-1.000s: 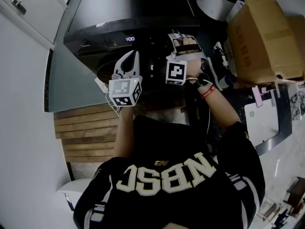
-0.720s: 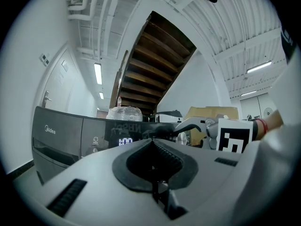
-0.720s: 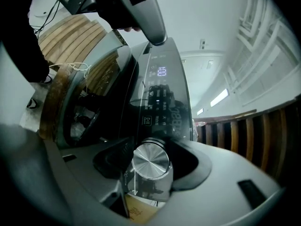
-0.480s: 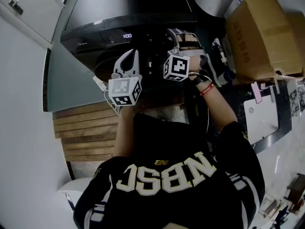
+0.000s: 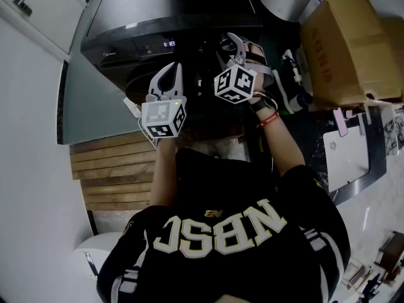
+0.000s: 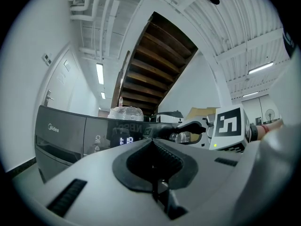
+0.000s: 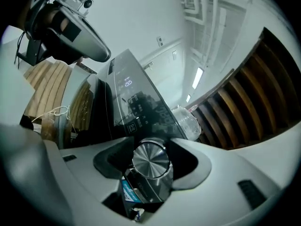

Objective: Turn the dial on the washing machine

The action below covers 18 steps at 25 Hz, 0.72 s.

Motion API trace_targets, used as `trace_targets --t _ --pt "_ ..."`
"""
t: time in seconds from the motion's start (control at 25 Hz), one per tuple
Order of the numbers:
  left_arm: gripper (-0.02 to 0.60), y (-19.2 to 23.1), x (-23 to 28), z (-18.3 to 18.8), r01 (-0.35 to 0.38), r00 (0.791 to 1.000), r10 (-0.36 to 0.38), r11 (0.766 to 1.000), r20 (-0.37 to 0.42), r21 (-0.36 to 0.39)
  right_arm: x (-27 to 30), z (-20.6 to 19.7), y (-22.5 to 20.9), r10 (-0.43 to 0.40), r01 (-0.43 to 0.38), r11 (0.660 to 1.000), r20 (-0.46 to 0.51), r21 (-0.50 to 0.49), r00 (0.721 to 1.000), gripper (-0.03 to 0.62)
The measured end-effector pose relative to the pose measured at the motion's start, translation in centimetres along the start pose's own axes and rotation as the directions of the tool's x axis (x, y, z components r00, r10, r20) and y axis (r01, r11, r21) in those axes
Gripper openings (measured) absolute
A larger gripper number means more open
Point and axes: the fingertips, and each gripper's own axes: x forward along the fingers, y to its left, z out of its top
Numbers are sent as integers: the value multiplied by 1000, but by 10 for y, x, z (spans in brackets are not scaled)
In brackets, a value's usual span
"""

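Note:
The dark washing machine stands ahead of me, its lit display on the front panel. In the right gripper view the round silver dial fills the gap between the jaws, and my right gripper is shut on it. In the head view that right gripper reaches the panel to the right of the display, its marker cube tilted. My left gripper hovers level in front of the panel, left of the right one. Its jaws are closed together and hold nothing. The display shows digits.
A large cardboard box stands at the right. Wooden slats lie on the floor at lower left, beside a white wall. A clear plastic-wrapped bundle sits on top of the machine. A staircase runs overhead.
My right gripper has rolled on the dial, so its marker cube now shows turned. The digits on the display have changed. The left gripper has stayed where it was.

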Motion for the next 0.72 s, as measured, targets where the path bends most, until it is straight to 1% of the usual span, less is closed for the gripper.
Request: trace_targets --t 0.28,0.44,0.48,0.56,0.64,0.72 --pt "14 -3 2 1 7 1000 -7 1000 1 4 -1 1 -2 -3 2 999 14 40 1000 247" --pt "14 -5 3 2 9 1000 -9 1000 2 4 -1 1 -3 -2 -1 997 29 82 1000 247" --pt "14 -5 4 1 10 1000 -10 1000 0 3 -2 1 -4 -3 -1 994 36 108 999 247" --pt "14 -6 4 0 11 1000 -11 1000 -2 4 -3 1 -7 0 -11 980 56 199 998 247" --pt "14 -6 5 0 10 1000 -10 1000 -3 4 -4 0 -11 -1 -24 950 78 311 997 244" --pt "14 -6 6 0 9 1000 -9 1000 -3 4 -4 -1 -14 -13 -22 923 87 384 996 244"
